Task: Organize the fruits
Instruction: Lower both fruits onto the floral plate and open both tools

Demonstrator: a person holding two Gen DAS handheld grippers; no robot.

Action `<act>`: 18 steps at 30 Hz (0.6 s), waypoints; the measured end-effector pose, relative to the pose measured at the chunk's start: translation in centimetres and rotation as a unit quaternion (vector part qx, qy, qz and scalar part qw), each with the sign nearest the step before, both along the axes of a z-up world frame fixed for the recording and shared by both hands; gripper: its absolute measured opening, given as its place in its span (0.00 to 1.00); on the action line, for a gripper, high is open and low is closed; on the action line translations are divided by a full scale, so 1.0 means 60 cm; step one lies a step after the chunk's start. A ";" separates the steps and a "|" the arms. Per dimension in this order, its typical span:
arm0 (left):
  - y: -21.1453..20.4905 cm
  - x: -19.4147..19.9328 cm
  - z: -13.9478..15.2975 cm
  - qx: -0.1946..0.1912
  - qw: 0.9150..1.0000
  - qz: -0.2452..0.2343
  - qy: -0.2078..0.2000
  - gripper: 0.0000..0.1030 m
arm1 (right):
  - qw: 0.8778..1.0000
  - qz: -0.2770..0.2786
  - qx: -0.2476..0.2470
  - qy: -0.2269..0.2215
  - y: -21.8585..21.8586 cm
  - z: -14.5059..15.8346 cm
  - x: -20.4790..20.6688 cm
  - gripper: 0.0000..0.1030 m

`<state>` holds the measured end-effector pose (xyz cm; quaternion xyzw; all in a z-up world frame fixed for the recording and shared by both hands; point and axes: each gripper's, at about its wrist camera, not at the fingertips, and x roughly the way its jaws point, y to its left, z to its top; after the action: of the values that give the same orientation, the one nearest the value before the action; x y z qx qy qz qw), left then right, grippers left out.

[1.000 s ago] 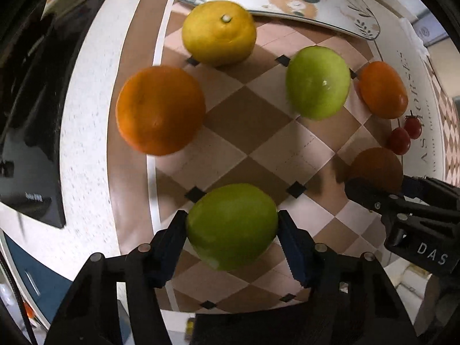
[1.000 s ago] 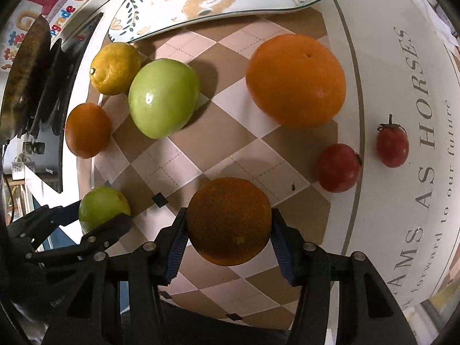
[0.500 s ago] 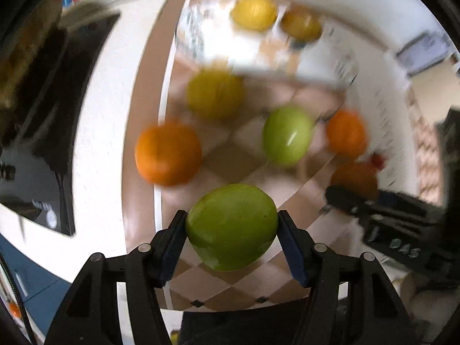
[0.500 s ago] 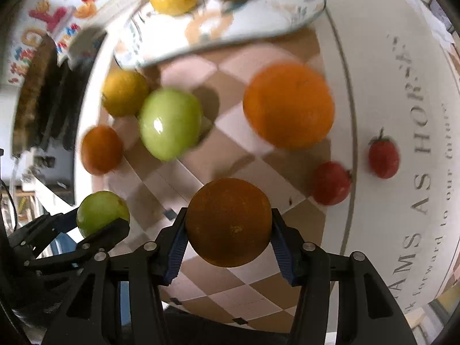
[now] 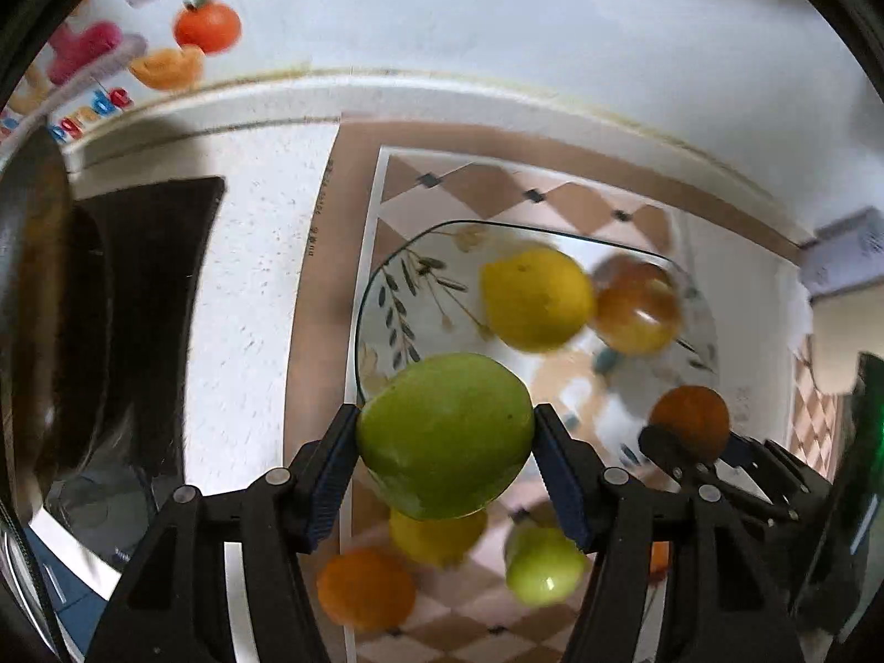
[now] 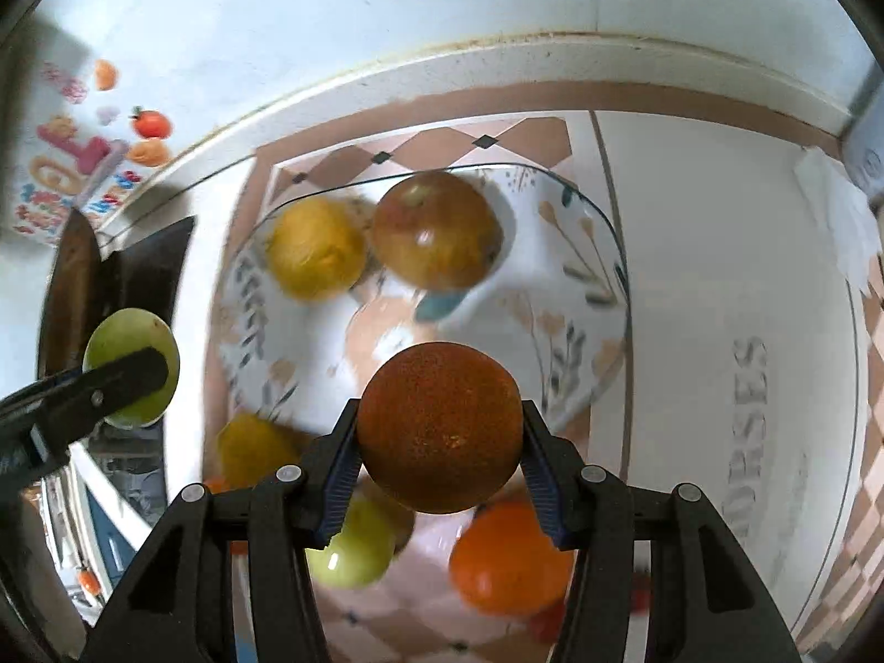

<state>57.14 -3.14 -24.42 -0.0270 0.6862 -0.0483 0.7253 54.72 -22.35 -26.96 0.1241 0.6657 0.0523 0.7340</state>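
Note:
My left gripper (image 5: pixel 445 461) is shut on a green apple (image 5: pixel 445 433) and hangs over the near left rim of a leaf-patterned plate (image 5: pixel 420 304). A yellow lemon (image 5: pixel 536 298) and a brownish apple (image 5: pixel 635 304) lie on that plate. My right gripper (image 6: pixel 440 458) is shut on a dark orange (image 6: pixel 440 425) above the plate's (image 6: pixel 574 287) near edge. The right wrist view shows the left gripper's finger across the green apple (image 6: pixel 132 364) at far left. The left wrist view shows the dark orange (image 5: pixel 690 422) at right.
Loose fruit lies on the checkered mat (image 5: pixel 552 199) below the grippers: an orange (image 5: pixel 364 585), a lemon (image 5: pixel 436 538), a green apple (image 5: pixel 544 566), a big orange (image 6: pixel 508 558). A black appliance (image 5: pixel 127 304) stands left. The fruit-sticker wall (image 5: pixel 497 11) rises behind.
Both grippers have lifted their fruit and carried it away from the loose fruit toward the plate, which now lies right under them. The grips have not changed.

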 end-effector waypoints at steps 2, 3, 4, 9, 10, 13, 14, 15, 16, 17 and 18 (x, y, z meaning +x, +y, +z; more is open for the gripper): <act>0.002 0.019 -0.025 0.005 1.000 0.007 0.018 0.58 | 1.000 0.008 -0.006 0.007 -0.002 -0.019 0.015 0.54; 0.003 0.025 -0.034 0.007 1.000 0.011 0.024 0.58 | 1.000 0.013 -0.010 0.010 0.002 -0.025 0.022 0.54; 0.005 0.031 -0.043 0.009 0.999 0.015 0.030 0.58 | 1.000 0.016 -0.012 0.012 0.005 -0.030 0.025 0.54; 0.009 0.037 -0.067 0.006 0.999 0.022 0.049 0.58 | 0.999 0.025 -0.013 0.025 0.018 -0.051 0.042 0.55; 0.008 0.042 -0.073 0.006 0.998 0.024 0.053 0.58 | 0.999 0.026 -0.013 0.029 0.019 -0.054 0.042 0.55; 0.004 0.045 -0.083 0.014 0.998 0.021 0.062 0.59 | 0.999 0.030 -0.015 0.037 0.028 -0.066 0.048 0.55; 0.003 0.045 -0.087 0.016 0.998 0.020 0.066 0.59 | 0.999 0.032 -0.016 0.039 0.029 -0.068 0.047 0.55; 0.001 0.048 -0.094 0.017 0.997 0.022 0.068 0.59 | 0.999 0.033 -0.016 0.041 0.030 -0.070 0.046 0.55; 0.002 0.049 -0.098 0.018 0.997 0.023 0.071 0.59 | 0.998 0.032 -0.016 0.043 0.031 -0.072 0.047 0.55; 0.002 0.049 -0.100 0.018 0.997 0.025 0.071 0.59 | 0.998 0.031 -0.016 0.047 0.034 -0.075 0.049 0.55; 0.005 0.048 -0.102 0.018 0.997 0.029 0.071 0.59 | 0.998 0.029 -0.015 0.052 0.035 -0.079 0.050 0.55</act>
<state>60.03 -2.85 -30.53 -0.0369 0.7359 -0.0132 0.6760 57.74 -20.26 -31.71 0.0962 0.7071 0.0575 0.6982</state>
